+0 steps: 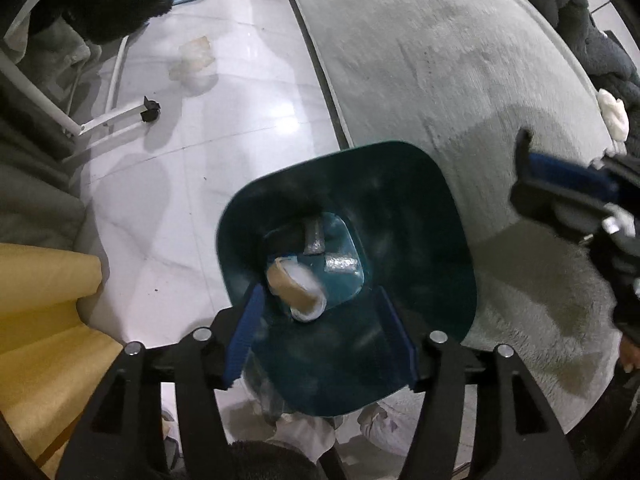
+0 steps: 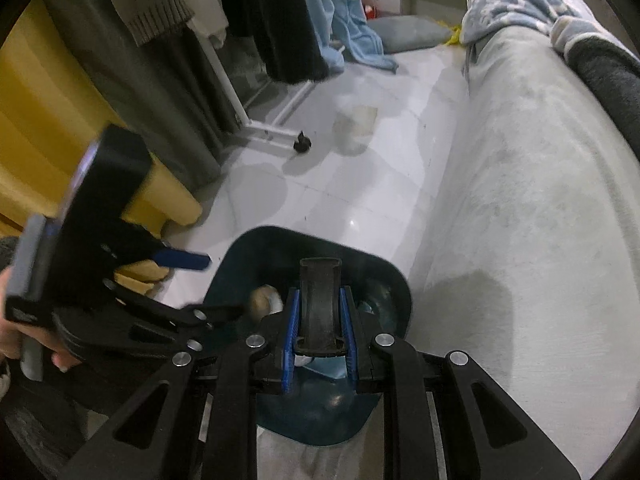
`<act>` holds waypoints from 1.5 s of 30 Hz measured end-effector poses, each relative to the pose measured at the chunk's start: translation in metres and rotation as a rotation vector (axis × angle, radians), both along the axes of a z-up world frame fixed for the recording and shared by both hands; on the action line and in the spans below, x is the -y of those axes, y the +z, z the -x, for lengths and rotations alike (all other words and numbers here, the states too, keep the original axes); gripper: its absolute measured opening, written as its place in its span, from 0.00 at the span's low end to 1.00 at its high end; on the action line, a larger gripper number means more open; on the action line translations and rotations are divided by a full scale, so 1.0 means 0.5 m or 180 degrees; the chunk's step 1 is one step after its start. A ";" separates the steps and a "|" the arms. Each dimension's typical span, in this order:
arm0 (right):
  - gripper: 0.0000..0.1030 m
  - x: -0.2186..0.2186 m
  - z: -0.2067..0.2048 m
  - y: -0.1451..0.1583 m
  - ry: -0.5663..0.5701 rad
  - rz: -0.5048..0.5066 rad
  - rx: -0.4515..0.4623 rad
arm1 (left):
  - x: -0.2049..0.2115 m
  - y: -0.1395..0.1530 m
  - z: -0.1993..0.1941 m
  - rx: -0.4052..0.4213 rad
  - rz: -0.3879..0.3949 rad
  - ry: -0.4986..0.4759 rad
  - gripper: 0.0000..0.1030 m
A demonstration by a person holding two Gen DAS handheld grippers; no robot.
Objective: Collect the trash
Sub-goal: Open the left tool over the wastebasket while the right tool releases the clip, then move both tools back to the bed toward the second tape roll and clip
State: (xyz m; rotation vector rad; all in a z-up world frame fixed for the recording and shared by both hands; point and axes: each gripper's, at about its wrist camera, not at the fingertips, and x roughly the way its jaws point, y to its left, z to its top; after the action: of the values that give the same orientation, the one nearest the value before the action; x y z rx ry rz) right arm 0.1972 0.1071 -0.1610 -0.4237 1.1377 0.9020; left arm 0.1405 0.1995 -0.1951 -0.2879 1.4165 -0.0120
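A dark teal bin (image 1: 352,248) stood on the white floor (image 1: 224,128) just beside the edge of a grey rug (image 1: 460,80), and a paper cup (image 1: 296,284) lay tilted inside it, blurred, beside two silvery wrapped pieces (image 1: 340,266). The left wrist view looked straight down into the bin and showed these contents plainly; the right wrist view showed only a smear of the cup (image 2: 264,298) behind the bin's rim (image 2: 394,276). The left gripper (image 1: 320,338) hung over the bin mouth with its blue pads spread wide apart and nothing between them. Only the right view showed the right gripper (image 2: 319,332) clamped on the bin's black handle (image 2: 320,304), and the person's hand (image 2: 16,320) gripping the left tool from behind. A crumpled clear bag (image 2: 356,130) lay on the floor further off, near a white rack foot (image 2: 276,134).
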 end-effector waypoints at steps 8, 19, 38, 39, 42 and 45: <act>0.19 -0.027 0.013 -0.049 0.0057 0.0219 -0.0106 | -0.035 0.031 0.007 0.0216 0.0006 0.0088 0.65; 0.19 -0.042 0.032 -0.102 0.0119 0.0499 -0.0208 | -0.060 0.106 0.011 0.0803 -0.0069 0.0182 0.65; 0.56 -0.027 0.025 -0.035 -0.0011 0.0412 -0.0050 | -0.044 0.268 0.017 0.1973 -0.0074 0.0280 0.69; 0.58 -0.021 0.026 -0.024 -0.0018 0.0363 -0.0041 | -0.039 0.273 0.016 0.2009 -0.0084 0.0265 0.70; 0.62 -0.006 0.030 0.006 -0.0042 0.0226 0.0012 | -0.017 0.291 0.014 0.2139 -0.0131 0.0203 0.72; 0.67 0.016 0.031 0.036 -0.0065 0.0080 0.0093 | 0.007 0.309 0.010 0.2257 -0.0154 0.0155 0.74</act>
State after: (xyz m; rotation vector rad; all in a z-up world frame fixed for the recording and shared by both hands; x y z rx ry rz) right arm 0.1819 0.0989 -0.1429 -0.4437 1.1257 0.8620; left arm 0.1355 0.1960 -0.0404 -0.2441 0.7048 -0.0362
